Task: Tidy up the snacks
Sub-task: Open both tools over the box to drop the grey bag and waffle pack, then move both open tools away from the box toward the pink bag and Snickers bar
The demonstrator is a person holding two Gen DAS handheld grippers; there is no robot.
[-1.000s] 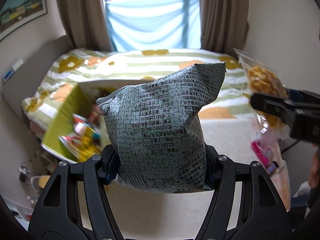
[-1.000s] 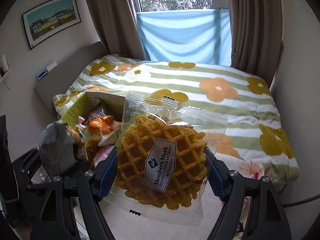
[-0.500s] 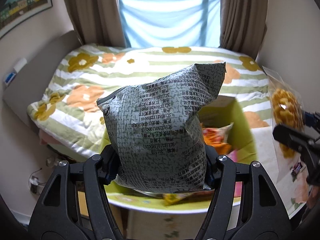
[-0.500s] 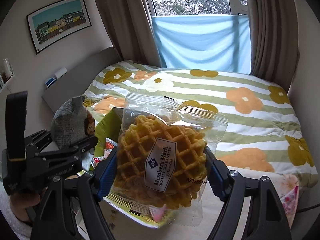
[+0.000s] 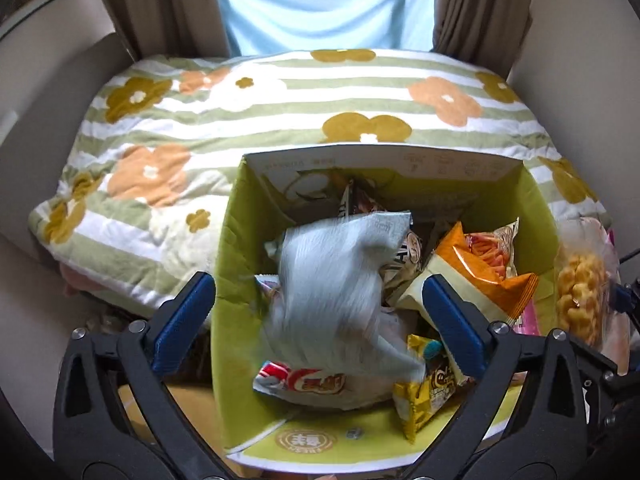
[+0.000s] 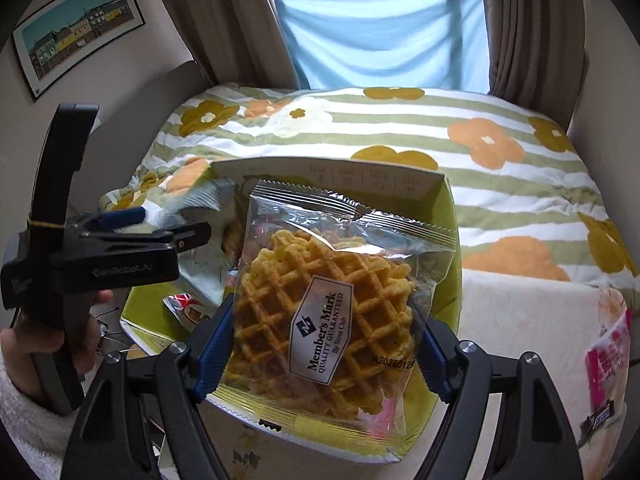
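Floral bedspread (image 5: 256,120) lies behind green snack box (image 5: 228,240).

Home bedroom, floral-quilted bed (image 5: 280,120), curtained window (image 6: 384,32), framed picture (image 6: 76,24)

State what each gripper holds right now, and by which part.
Left gripper: nothing; its jaws have just been opening, and the grey snack bag blurs loose between them. Right gripper: the waffle packet, clamped by its lower side edges.

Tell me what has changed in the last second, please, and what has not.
The left gripper has just opened and let go of the grey bag, which drops, blurred, into the green box. Both grippers moved over the box. The right gripper still clamps the waffle pack.
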